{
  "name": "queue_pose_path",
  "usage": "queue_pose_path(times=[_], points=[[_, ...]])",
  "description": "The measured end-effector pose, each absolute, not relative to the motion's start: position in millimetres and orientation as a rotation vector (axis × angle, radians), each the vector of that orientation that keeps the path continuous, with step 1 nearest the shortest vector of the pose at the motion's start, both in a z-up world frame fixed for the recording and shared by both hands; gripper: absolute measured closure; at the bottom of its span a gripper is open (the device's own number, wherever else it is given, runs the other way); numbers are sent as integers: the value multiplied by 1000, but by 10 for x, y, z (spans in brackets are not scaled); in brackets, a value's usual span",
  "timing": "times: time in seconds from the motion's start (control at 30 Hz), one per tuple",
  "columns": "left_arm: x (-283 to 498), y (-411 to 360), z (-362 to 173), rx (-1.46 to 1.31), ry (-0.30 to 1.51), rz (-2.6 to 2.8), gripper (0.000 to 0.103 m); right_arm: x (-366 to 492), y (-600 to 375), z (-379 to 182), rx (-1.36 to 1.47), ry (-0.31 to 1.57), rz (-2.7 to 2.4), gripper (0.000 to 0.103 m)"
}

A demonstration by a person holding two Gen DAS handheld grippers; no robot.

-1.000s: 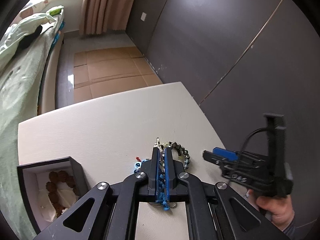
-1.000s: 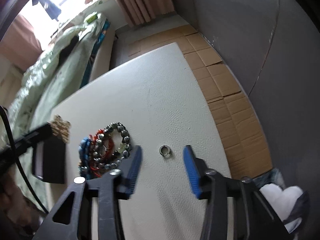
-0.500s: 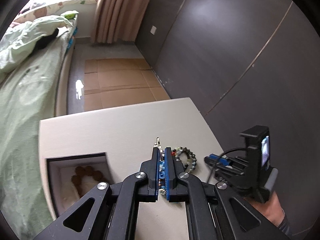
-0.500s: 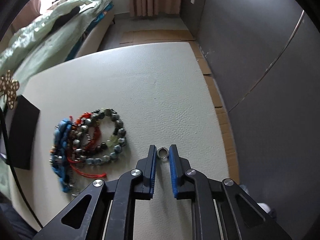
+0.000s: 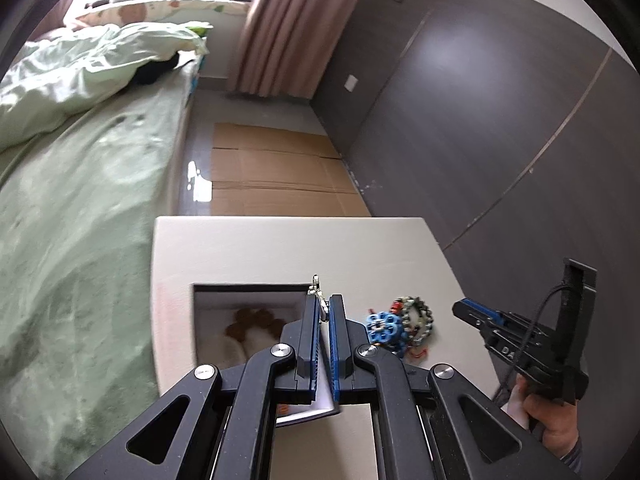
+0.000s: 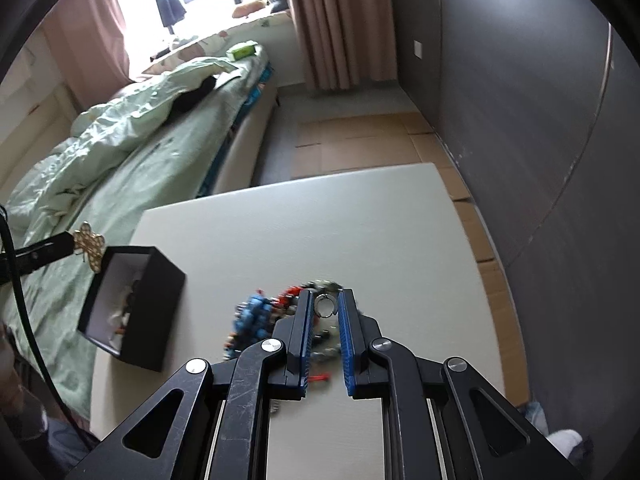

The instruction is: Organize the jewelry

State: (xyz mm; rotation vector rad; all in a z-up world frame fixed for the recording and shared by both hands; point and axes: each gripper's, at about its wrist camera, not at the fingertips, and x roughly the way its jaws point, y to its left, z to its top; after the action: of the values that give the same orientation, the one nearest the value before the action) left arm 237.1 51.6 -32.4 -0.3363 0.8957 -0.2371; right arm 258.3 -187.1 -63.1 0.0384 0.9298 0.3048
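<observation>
Pinching a small metal ring (image 6: 326, 305), the right hand-held gripper (image 6: 325, 312) mirrors the left (image 5: 324, 316), clamped on a filigree pendant (image 6: 89, 245).

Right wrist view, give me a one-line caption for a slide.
Right gripper holds a small silver ring above the bracelet pile, beside the open black box.
</observation>
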Motion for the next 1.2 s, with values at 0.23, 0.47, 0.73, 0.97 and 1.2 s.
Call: queue_pose_path(times=[0.23, 0.47, 0.73, 0.97, 1.2], points=[[2377, 692, -491, -353, 941, -223, 98, 2567, -1578, -602, 68, 921, 380, 89], [2431, 749, -698, -385, 1038, -218, 72, 2538, -1222, -600, 91, 923, 458, 89], [2333, 918, -538, -415, 944, -167, 38, 2501, -905, -589, 147, 919, 574, 89], [2324, 968, -445, -386, 895, -136, 38, 2526, -574, -660, 198, 949, 665, 89], [2276, 1072, -402, -408, 852, -128, 25, 2566, -327, -746, 247, 1011, 748, 76]])
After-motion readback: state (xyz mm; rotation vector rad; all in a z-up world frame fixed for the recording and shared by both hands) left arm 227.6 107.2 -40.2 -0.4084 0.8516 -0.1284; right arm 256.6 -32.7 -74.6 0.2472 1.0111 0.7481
